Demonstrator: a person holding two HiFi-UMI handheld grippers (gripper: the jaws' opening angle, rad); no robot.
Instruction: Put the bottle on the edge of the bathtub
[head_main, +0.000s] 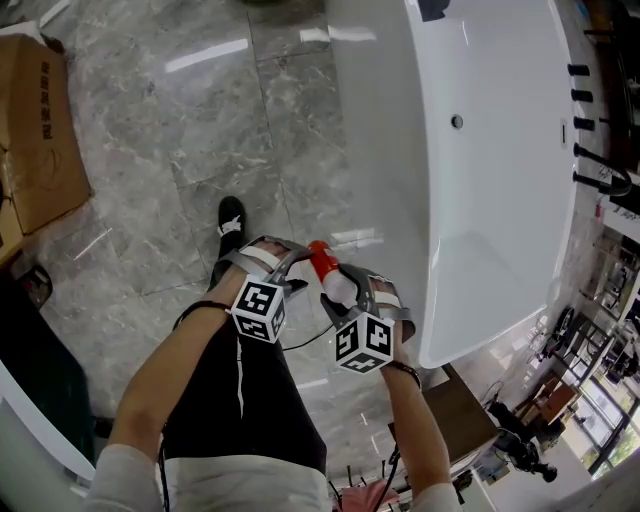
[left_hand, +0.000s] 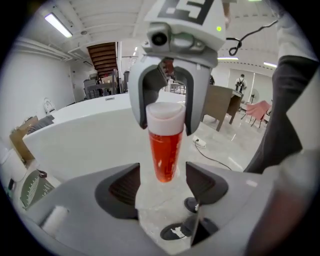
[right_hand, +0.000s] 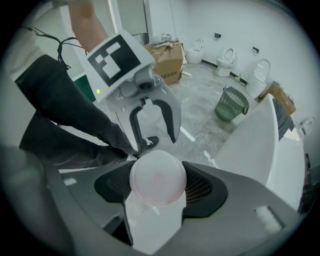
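Head view: left gripper (head_main: 290, 272) and right gripper (head_main: 347, 292) meet above the marble floor (head_main: 200, 120) beside the white bathtub (head_main: 500, 200), with the bottle (head_main: 337, 284) between them.
Left gripper view: its jaws gape around the bottle's orange cap (left_hand: 165, 150) without touching it.
Right gripper view: its jaws clamp the bottle's pale body.

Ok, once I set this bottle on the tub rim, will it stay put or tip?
Probably tippy: the bottle is tall and narrow, so set it squarely on its base. It looks smooth, and the bathtub rim is glossy, so it may slide if nudged. Its round body would likely roll if it fell over.
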